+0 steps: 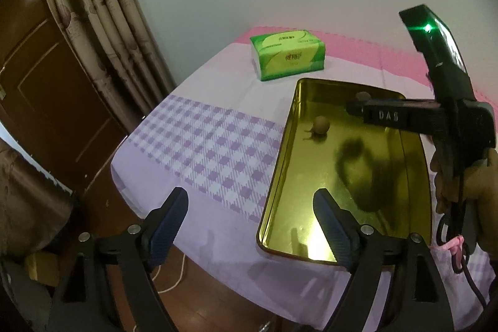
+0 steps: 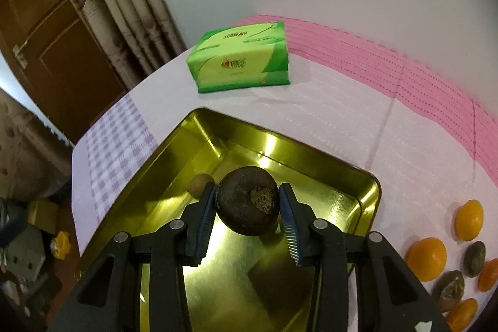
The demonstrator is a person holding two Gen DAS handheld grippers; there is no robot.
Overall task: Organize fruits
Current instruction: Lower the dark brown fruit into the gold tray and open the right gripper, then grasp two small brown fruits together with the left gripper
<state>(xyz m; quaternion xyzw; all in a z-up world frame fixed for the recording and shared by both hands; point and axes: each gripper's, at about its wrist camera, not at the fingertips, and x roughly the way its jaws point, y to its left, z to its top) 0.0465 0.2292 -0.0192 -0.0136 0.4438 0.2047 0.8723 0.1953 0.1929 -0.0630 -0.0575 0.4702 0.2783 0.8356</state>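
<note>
Fruit, a dark brown one (image 2: 247, 204), sits pinched in the right gripper (image 2: 248, 209) above the gold tray (image 2: 367, 192), probably for dropping near the small tan fruit (image 1: 321, 124), while the left gripper (image 1: 249, 226) waits spread and empty.

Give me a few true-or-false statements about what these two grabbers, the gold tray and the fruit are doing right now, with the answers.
1. The right gripper holds a dark brown fruit over the gold tray. True.
2. The left gripper holds an orange. False: its fingers are spread with nothing between them.
3. The tray is full of fruit. False: only one small tan fruit lies in it.
4. Several oranges lie on the cloth outside the tray. True.
5. A green tissue pack sits beyond the tray. True.
</note>
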